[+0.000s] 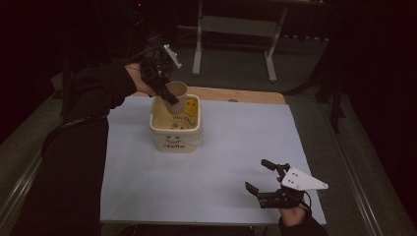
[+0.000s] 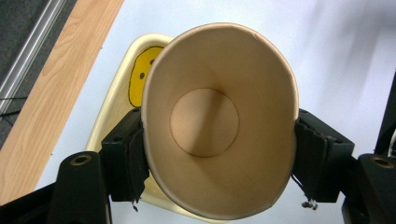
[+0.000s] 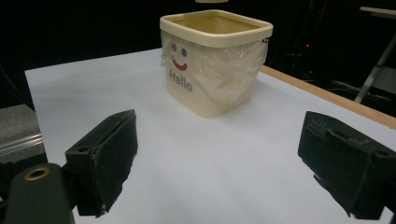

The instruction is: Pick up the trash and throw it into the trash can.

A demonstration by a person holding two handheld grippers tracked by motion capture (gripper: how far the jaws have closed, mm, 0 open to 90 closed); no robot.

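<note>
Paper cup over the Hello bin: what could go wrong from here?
1. The left gripper squeezes the paper cup into an oval; its thin wall may buckle or slip out early.
2. The cup hangs tilted above the bin's far rim, so on release it could catch the edge and tumble onto the table.
3. The right gripper rests open and apart from the bin, so a nudge from the cup could shift the unsteadied bin.

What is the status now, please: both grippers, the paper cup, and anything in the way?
Left gripper shut on paper cup, over the cream bin. Right gripper open, holding nothing, low over the table. Nothing blocks the bin mouth.
</note>
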